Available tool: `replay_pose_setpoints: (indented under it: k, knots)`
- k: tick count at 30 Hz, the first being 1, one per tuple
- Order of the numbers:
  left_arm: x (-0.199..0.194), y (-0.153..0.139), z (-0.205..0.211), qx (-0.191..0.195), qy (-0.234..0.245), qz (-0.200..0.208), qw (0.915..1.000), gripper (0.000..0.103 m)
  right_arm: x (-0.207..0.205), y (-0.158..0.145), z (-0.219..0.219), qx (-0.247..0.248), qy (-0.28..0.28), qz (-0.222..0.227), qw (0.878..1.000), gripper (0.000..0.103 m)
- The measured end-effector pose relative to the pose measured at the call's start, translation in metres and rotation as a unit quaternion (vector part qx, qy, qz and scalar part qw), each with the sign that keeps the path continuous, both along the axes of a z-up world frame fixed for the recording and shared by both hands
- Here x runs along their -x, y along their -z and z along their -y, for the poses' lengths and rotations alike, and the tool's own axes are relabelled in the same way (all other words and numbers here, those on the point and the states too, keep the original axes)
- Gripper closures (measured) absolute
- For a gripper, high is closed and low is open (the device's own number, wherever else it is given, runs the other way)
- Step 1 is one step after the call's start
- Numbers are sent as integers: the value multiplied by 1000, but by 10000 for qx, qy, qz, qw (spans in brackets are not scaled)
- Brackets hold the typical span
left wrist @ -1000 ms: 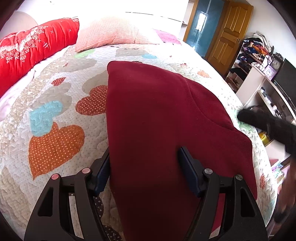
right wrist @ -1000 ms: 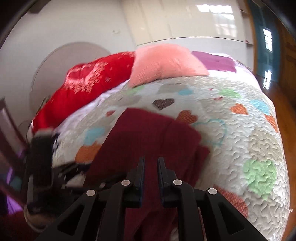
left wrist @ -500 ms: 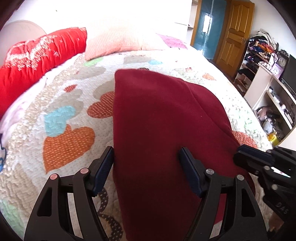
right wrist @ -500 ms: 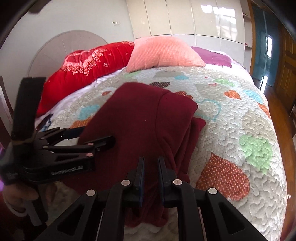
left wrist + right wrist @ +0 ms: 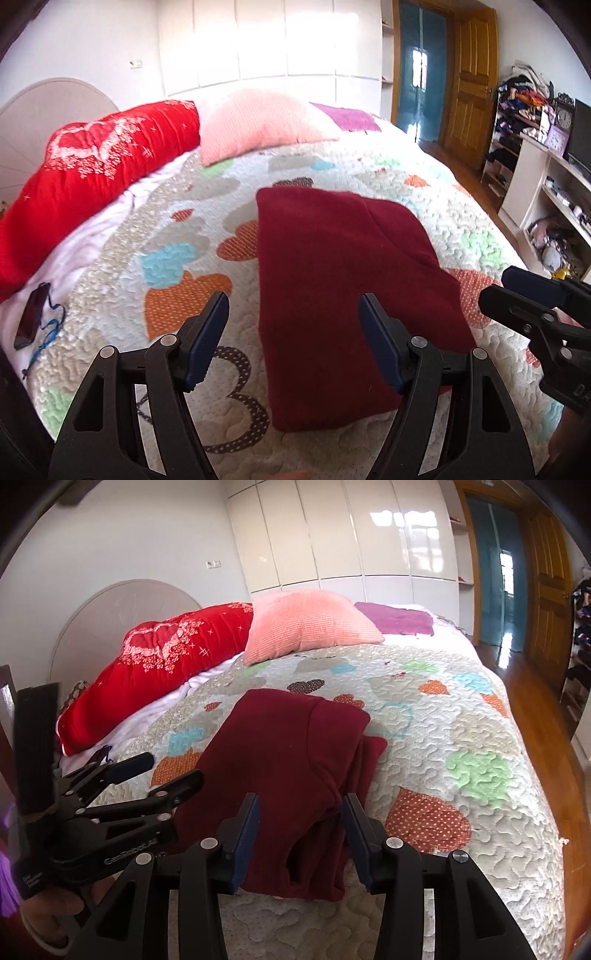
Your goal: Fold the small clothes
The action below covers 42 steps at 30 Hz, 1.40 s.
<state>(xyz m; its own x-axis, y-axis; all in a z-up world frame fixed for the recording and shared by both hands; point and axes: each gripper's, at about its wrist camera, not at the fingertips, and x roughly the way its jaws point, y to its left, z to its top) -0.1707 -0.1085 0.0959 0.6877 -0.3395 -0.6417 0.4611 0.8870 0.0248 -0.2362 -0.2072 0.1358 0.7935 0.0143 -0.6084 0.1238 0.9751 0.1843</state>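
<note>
A dark red garment (image 5: 332, 280) lies folded on the heart-patterned quilt (image 5: 166, 258), and it also shows in the right wrist view (image 5: 288, 768). My left gripper (image 5: 293, 306) is open and empty, held above the garment's near edge. It shows from the side in the right wrist view (image 5: 166, 771). My right gripper (image 5: 301, 805) is open and empty above the garment's near right corner. It shows at the right edge of the left wrist view (image 5: 502, 288).
A red bolster (image 5: 92, 166), a pink pillow (image 5: 258, 122) and a purple cloth (image 5: 347, 116) lie at the head of the bed. A phone with a cord (image 5: 31, 317) lies at the left edge. Shelves (image 5: 546, 184) and a wooden door (image 5: 469, 85) stand to the right.
Both grippers have pulled back and up from the garment. The right gripper has opened from shut. The garment lies still on the quilt.
</note>
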Motion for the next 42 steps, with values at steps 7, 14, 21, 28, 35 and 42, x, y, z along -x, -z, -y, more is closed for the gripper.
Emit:
replay_pose_setpoints:
  k: [7,14,21,28,35,42]
  knots:
    - [8,-8,-9,194,-117,64,9997,30,-2,-3,-4,55,189,30,9998,55]
    - [9,-6,-12,208,-195,53,9996,30,-5,1,-5,99,295,-51,9995,54]
    - [5,-6,-14,205,-241,64,9995,30,-10,4,-2,56,323,-118,9994,54]
    - [1,-4,-15,185,-250,21,9995,30,-16,6,-2,58,304,-172,9994,52]
    - [-2,-3,-13,123,-247,42,9996,30,-23,8,-2,76,283,-227,9993,50]
    - [-8,1,-12,91,-252,-31,9996,30,-28,11,-1,26,272,-269,9993,48]
